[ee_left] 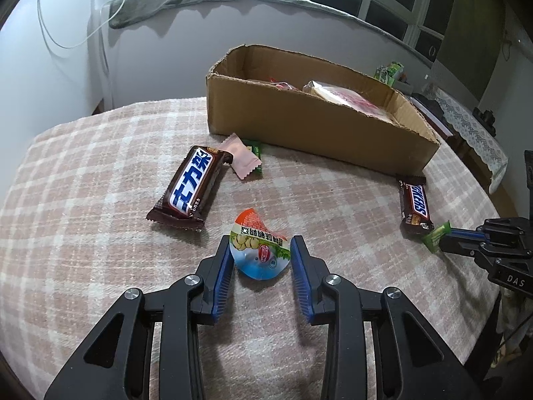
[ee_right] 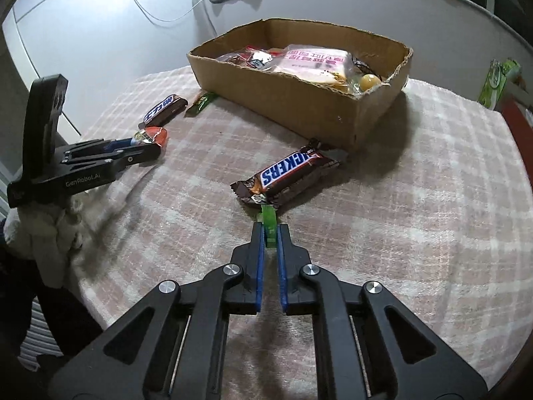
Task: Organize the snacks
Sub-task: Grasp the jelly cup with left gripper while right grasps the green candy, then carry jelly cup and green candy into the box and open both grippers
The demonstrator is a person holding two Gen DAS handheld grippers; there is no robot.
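Note:
My left gripper is open around a jelly cup with an orange, green and blue lid, lying on the plaid tablecloth; the pads stand at its sides. My right gripper is shut on a small green candy wrapper, right beside a Snickers bar. A larger Snickers bar, a pink sachet and a green packet lie left of the cardboard box, which holds several snacks.
The table is covered with a pink plaid cloth and ends near the wall at the back. A green carton stands beyond the right edge. A white cable hangs on the wall.

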